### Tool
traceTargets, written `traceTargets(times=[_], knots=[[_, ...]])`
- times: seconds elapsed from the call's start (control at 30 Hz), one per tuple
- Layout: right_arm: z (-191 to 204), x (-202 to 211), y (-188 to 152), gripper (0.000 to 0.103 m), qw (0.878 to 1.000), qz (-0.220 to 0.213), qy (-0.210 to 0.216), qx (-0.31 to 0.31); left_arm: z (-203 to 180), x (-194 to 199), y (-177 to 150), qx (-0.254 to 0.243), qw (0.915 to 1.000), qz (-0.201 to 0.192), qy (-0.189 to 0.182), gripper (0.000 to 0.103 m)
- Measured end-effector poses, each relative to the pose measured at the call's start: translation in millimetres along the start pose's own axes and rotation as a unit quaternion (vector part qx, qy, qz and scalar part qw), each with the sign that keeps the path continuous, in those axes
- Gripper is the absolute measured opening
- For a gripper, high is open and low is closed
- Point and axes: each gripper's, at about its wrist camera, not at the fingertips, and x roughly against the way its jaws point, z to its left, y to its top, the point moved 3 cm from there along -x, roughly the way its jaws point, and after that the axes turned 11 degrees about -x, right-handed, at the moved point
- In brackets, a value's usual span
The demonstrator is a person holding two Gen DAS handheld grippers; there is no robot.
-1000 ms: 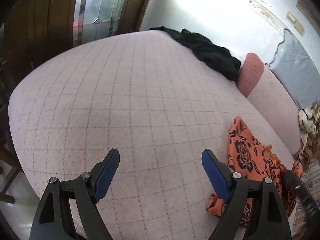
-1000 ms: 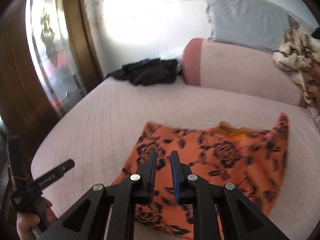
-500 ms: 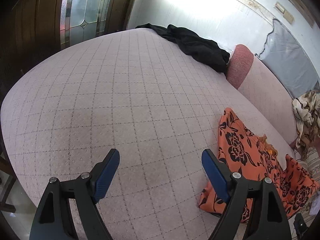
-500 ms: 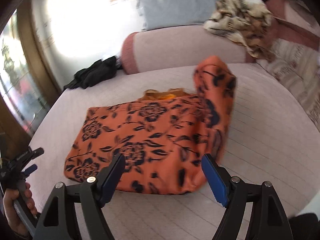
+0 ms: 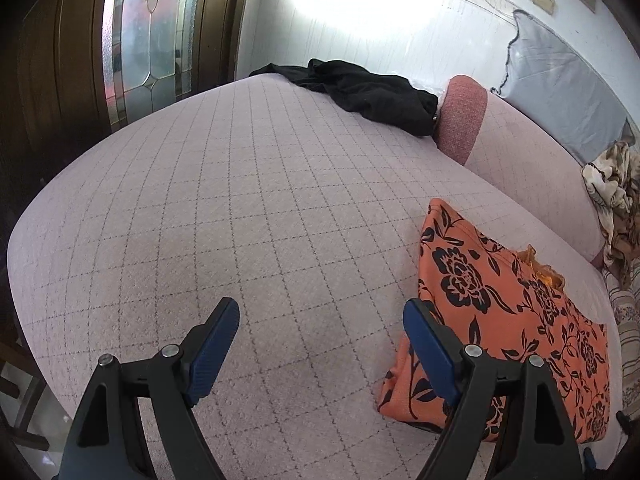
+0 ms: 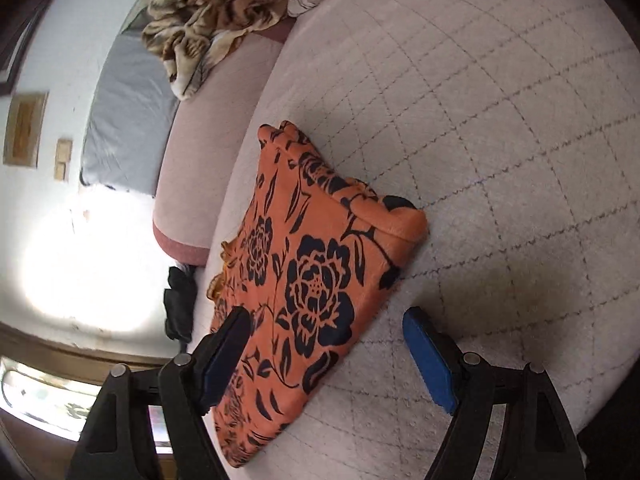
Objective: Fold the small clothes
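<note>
Right wrist view: right gripper jaws just opened, empty, above folded orange floral garment.
Left gripper wide open, empty; garment at its 3 o'clock on pink quilt.

Both grippers: black angular frames, silver screws, blue ribbed pads on jaws.

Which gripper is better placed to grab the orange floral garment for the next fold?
Right, probably. The right gripper is open, with the edge of the orange floral garment showing between its fingers. The left gripper is open over bare bedspread, the garment off to its side.
</note>
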Motion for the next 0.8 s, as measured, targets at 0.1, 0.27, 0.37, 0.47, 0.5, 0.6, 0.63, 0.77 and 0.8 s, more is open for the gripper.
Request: traceTargets(times=[0.1, 0.27, 0.37, 0.47, 0.5, 0.6, 0.63, 0.77, 0.8], knots=[[3.2, -8.1, 9.9, 0.082, 0.999, 0.0, 0.02, -0.025, -11.9, -0.6, -1.5, -0.022, 0.9997, -0.003, -0.006, 0.085], [11.8, -24.5, 27.9, 0.081, 0.999, -0.017, 0.011, -0.047, -19.9, -3.5, -3.3, -0.032, 0.9994, 0.0, -0.009, 0.085], [22.4, -39.7, 36.4, 0.042, 0.999, -0.019, -0.022, -0.015, -19.1, -2.9, -2.9, -0.029, 0.9995, -0.002, -0.011, 0.085], [29.4, -48.7, 37.2, 0.016, 0.997, -0.008, -0.06, 0.036, -13.8, -1.3, -1.7, -0.02, 0.9997, -0.004, -0.013, 0.085], [37.9, -46.8, 35.0, 0.015, 0.996, -0.012, -0.066, 0.059, -11.3, -0.3, -1.4, -0.015, 0.9998, -0.006, -0.013, 0.085], [72.3, -40.1, 23.6, 0.014, 0.99, -0.027, -0.071, 0.121, -1.9, 4.2, 1.4, 0.009, 0.9997, -0.014, -0.016, 0.085], [87.1, -37.3, 17.7, 0.014, 0.987, -0.031, -0.068, 0.144, 1.3, 6.5, 2.0, 0.016, 0.9996, -0.018, -0.017, 0.085], [169.5, -30.4, -47.1, 0.013, 0.956, -0.044, -0.05, 0.286, 20.2, 17.9, 6.1, 0.051, 0.9978, -0.039, -0.016, 0.085], [191.7, -32.4, -72.3, 0.013, 0.943, -0.047, -0.045, 0.328, 26.9, 20.7, 6.7, 0.064, 0.9969, -0.045, -0.015, 0.085]])
